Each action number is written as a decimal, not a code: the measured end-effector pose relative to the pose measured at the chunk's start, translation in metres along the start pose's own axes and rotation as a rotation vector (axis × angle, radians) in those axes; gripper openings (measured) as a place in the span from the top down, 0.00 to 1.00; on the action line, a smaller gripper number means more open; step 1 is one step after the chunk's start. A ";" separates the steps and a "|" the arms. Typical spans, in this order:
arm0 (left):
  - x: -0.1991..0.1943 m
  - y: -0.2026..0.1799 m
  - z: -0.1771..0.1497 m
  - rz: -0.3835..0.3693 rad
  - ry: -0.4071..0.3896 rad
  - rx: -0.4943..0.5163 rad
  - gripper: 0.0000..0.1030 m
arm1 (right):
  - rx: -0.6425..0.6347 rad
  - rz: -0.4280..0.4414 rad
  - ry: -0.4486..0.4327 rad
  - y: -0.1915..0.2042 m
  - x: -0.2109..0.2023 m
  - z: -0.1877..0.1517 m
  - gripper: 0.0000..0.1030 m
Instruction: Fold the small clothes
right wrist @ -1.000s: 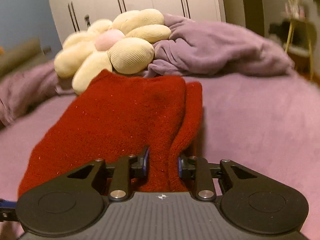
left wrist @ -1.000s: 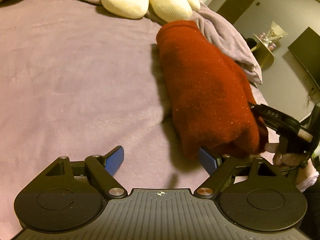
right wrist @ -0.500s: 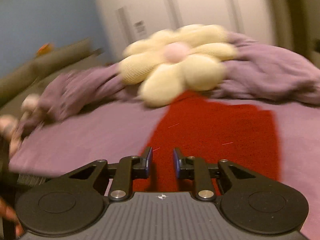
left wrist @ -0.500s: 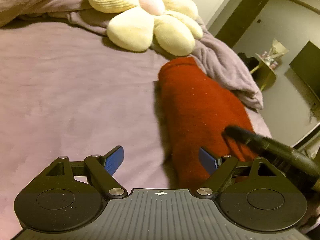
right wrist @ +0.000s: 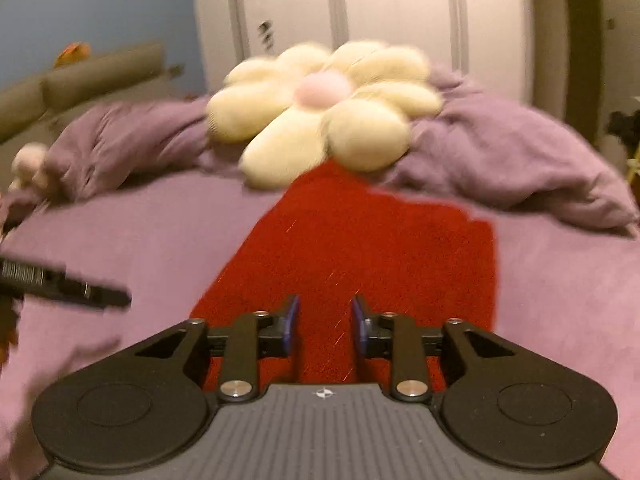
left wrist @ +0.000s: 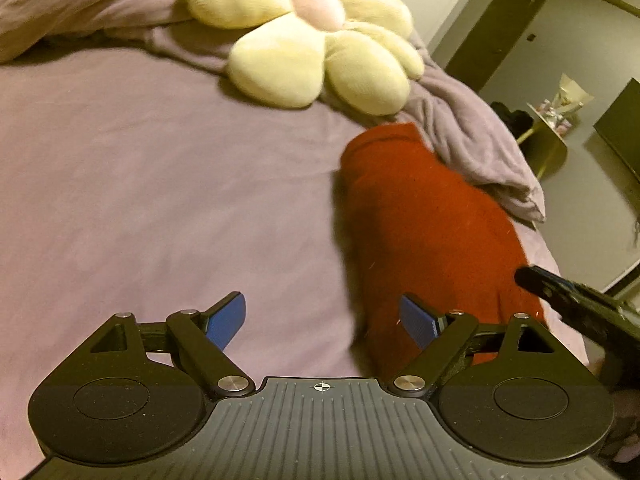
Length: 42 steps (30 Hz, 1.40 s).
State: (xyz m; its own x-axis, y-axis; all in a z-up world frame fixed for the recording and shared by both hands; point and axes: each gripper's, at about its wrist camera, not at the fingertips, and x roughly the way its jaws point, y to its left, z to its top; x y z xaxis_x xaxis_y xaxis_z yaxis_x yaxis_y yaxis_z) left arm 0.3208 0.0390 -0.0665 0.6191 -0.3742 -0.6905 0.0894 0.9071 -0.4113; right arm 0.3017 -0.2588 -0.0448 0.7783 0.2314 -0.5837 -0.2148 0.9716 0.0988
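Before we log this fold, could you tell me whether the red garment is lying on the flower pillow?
No, the red garment lies on the purple bed, below the flower pillow.

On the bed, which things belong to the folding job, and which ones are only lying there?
For the job: red garment, left gripper, right gripper.

Only lying there: flower cushion, crumpled purple blanket, purple bed cover.
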 end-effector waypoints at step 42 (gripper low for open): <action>0.084 -0.036 0.022 -0.207 0.102 0.007 0.01 | 0.361 0.083 0.028 -0.117 0.007 -0.061 0.06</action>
State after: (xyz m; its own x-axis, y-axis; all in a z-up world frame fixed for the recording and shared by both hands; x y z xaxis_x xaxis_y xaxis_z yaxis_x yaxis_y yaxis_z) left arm 0.3862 -0.0207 -0.0965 0.5047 -0.5698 -0.6485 0.2117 0.8100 -0.5469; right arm 0.2967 -0.3738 -0.1095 0.7494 0.3136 -0.5832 -0.0507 0.9053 0.4217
